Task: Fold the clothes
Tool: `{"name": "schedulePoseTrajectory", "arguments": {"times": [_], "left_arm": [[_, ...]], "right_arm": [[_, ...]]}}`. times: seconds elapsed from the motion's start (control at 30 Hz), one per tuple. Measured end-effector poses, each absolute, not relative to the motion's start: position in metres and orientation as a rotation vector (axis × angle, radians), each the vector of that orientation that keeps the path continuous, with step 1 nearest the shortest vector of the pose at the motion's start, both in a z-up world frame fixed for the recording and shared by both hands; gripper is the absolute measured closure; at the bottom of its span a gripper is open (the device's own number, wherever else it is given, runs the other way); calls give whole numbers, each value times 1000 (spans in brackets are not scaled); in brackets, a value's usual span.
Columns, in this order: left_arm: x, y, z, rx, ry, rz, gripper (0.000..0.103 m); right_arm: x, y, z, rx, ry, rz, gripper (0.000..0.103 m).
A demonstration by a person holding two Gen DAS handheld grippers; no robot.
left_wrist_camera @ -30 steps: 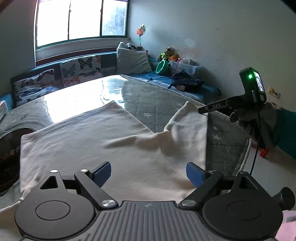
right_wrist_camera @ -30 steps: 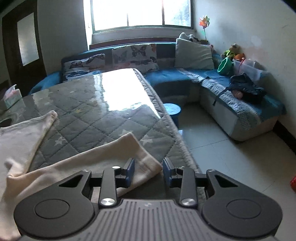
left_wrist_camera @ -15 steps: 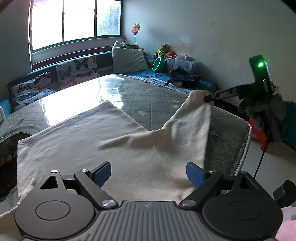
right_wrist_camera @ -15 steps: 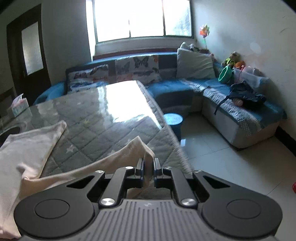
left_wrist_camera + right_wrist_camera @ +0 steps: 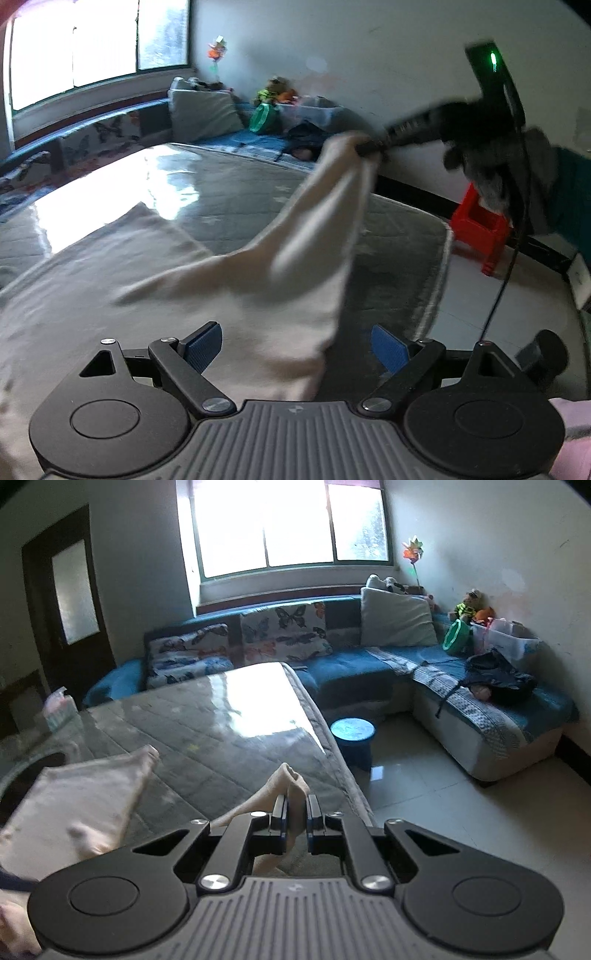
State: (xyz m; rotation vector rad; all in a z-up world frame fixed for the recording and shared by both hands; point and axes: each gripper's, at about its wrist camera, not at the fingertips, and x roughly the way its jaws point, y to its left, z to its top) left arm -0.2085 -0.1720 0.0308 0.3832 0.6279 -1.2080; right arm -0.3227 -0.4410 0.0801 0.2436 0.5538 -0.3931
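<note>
Where the quilted grey table [image 5: 229, 195] fills both views, one cream garment [image 5: 155, 295] lies spread across it.

- Right gripper [image 5: 295, 814]: jaws pressed together on a corner of the cream garment, a tuft of cloth poking out above the pads; in the left wrist view the pinched corner is raised off the table, the fabric rising to it in a slanting fold.
- Left gripper [image 5: 297, 347]: jaws wide apart, nothing between the blue pads [image 5: 203, 345], hovering over the near part of the garment.
- Surroundings: blue sofa [image 5: 369, 668] with butterfly cushions [image 5: 282, 629], small blue stool [image 5: 352, 734], red stool [image 5: 480, 225], window [image 5: 291, 524].
</note>
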Motion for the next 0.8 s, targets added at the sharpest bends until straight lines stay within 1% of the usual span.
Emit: {"name": "schedulePoseTrajectory", "arguments": {"times": [0.23,0.47,0.63,0.8], "left_arm": [[-217,-181,22,367,665,-1279,13],[-187,-120,42,220,657,-1128,13],[-165,-60,44,155,663,-946,13],[-157,-27,42,98,673,-847,13]], "right_arm": [[-316,-411,130,220,506,-256,95],[-286,-348,162,149,490,-22,95],[-252,-297,153,114,528,139,95],[-217,-245,118,98,631,276,95]]}}
